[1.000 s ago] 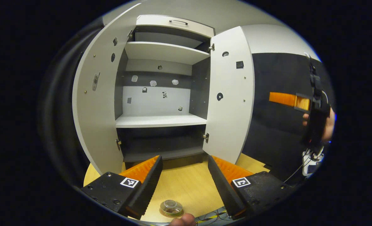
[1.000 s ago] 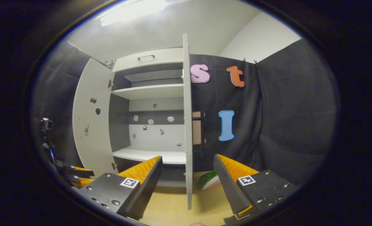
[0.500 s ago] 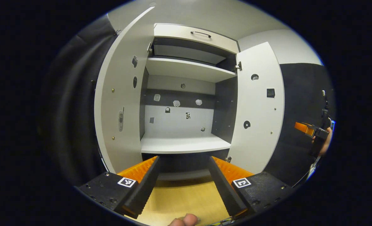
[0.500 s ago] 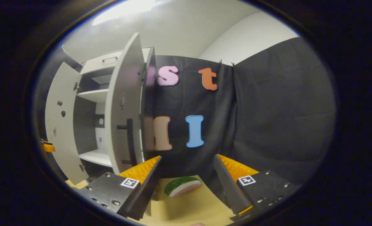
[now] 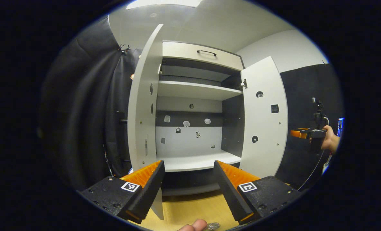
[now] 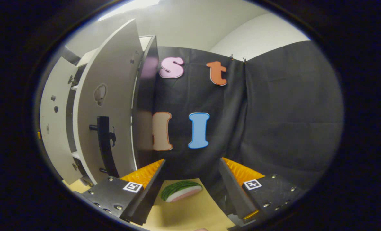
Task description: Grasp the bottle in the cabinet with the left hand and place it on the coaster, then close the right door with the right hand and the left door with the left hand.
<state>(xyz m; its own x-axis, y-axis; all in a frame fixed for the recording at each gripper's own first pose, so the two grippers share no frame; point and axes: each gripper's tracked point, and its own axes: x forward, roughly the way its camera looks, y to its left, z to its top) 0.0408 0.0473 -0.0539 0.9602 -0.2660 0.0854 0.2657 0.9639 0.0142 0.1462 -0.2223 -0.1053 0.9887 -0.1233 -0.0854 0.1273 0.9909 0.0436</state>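
While both cabinet (image 5: 193, 96) doors hang open, we see left gripper (image 5: 188, 179) fingers spread wide, holding nothing, right gripper (image 6: 192, 179) likewise agape and empty, right door (image 6: 108, 102) just beside it, bottle (image 5: 212, 226) barely visible, low on the table (image 5: 190, 208).

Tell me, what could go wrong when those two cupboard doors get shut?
The right gripper sits beside the white right door, close to its black bar handle, jaws open and empty; a push might catch the handle or skid off the panel. The left gripper faces the open shelves with the white left door edge-on just outside its jaws, so swinging sideways might bump that edge.
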